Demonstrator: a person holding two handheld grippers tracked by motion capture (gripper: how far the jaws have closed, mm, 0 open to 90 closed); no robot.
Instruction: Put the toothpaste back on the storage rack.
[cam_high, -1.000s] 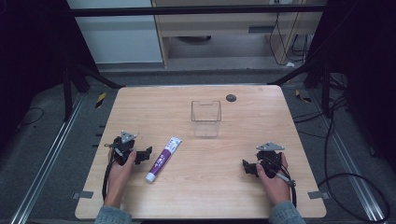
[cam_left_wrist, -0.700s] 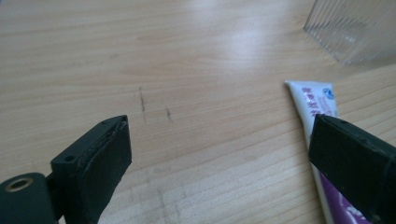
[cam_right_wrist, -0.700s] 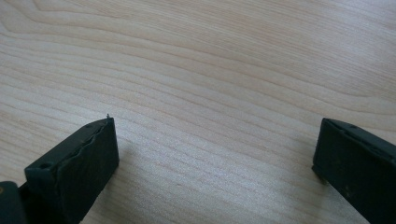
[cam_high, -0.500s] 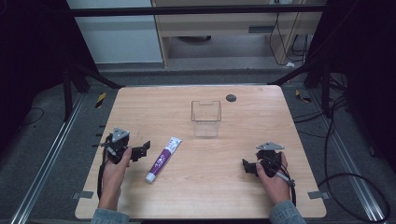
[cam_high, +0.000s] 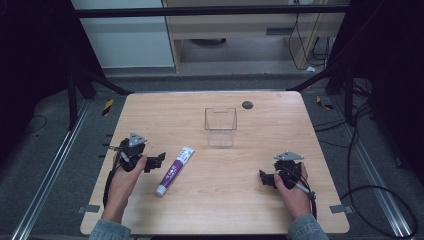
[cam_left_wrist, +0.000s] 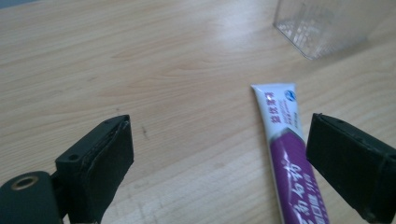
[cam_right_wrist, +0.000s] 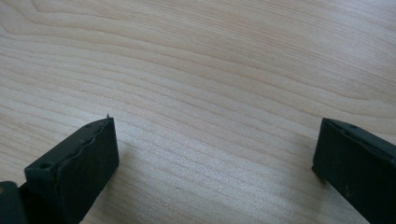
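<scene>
Left tool (cam_high: 159, 161): held in the person's left hand (cam_high: 122, 175) at the left of the desk; its jaws stand spread wide and hold nothing, pointing toward the tube.
Left tool, own view (cam_left_wrist: 219, 163): bare wood lies between the two black jaws; the tube runs just inside the right-hand jaw, which hides part of its purple body; whether the two touch cannot be told.
Toothpaste tube (cam_high: 174, 170): lies flat on the desk just beside the left tool, white at the crimped end and purple along the body, its cap end toward the person and its flat end (cam_left_wrist: 275, 100) slanted toward the box.
Clear box (cam_high: 220, 126): an open-topped transparent container, upright near the far middle of the desk, apart from the tube.
Right tool (cam_high: 263, 178): held in the right hand (cam_high: 292, 187) low at the right of the desk, well apart from the tube.
Right tool, own view (cam_right_wrist: 215, 158): jaws spread over bare wood grain, nothing between them.
Desk (cam_high: 260, 210): pale wood, with a small dark round spot (cam_high: 247, 105) near its far edge.
</scene>
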